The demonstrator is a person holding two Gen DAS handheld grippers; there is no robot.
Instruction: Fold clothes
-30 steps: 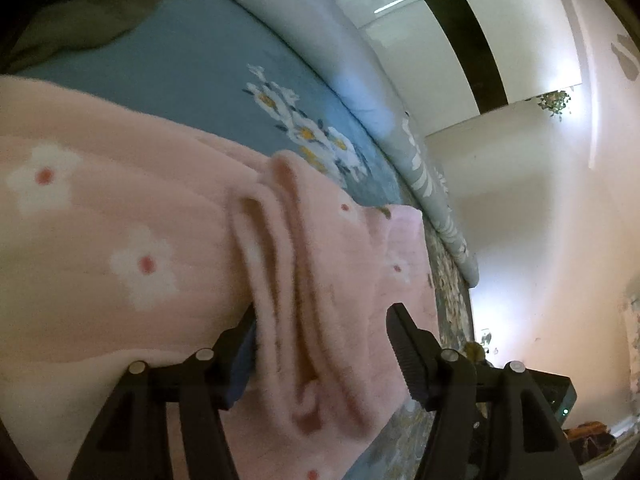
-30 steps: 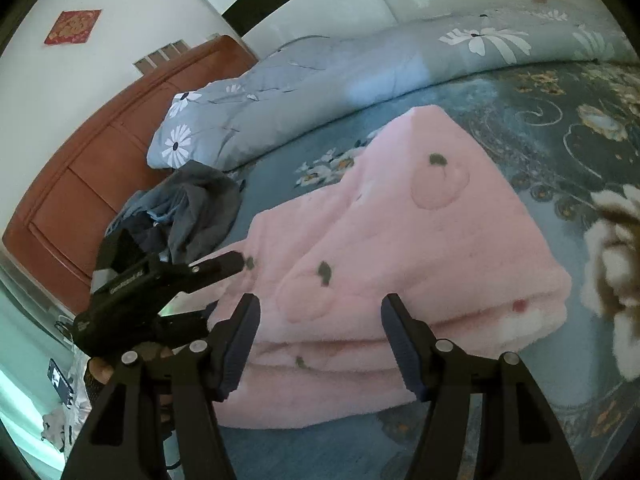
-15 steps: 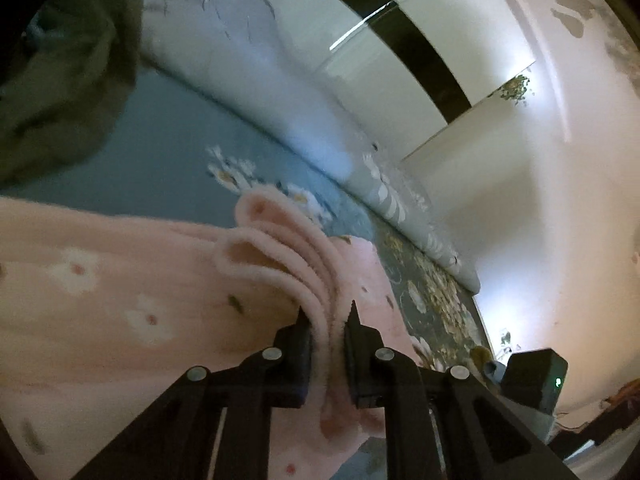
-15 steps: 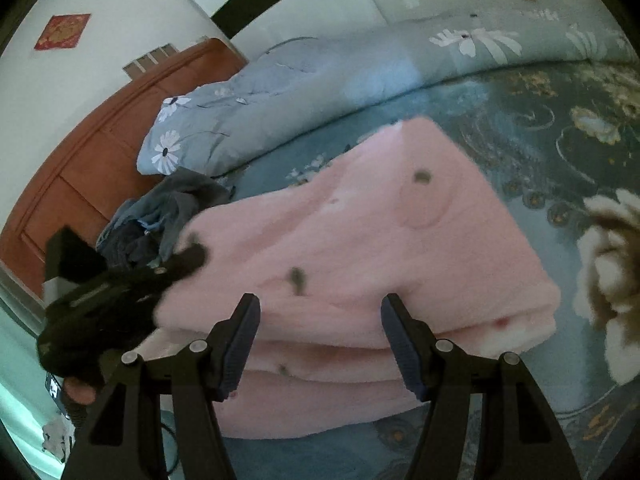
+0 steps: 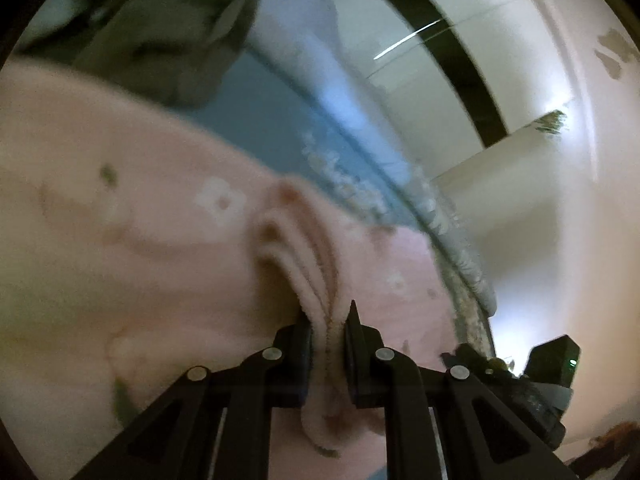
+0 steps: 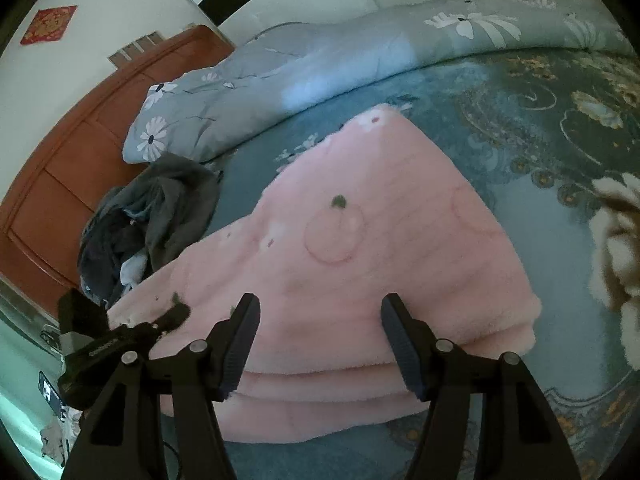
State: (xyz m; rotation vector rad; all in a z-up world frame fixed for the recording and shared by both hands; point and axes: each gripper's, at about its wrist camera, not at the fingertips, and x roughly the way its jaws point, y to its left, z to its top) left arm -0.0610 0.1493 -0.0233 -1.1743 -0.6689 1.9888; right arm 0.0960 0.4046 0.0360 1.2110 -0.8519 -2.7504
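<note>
On the bed (image 6: 540, 128), a folded pink fleece garment (image 6: 380, 248) lies straight ahead of the right gripper (image 6: 320, 340), jaws released. Left gripper (image 5: 326, 344), nearer its bunched left end, has jaws clenched on that edge.

The left wrist view is smeared by motion: the pink garment (image 5: 152, 248) loses its print to soft blotches, and the dark heap of clothes (image 5: 168, 36) above it cannot be made out as separate pieces. The garment edge is covered where it passes between the pads of the left hand-held gripper (image 5: 327, 344). In the right wrist view, the garment's lowest layers are partly masked by the right hand-held gripper (image 6: 320, 344). The bed (image 6: 540, 128) is cut off at the frame's right edge.
</note>
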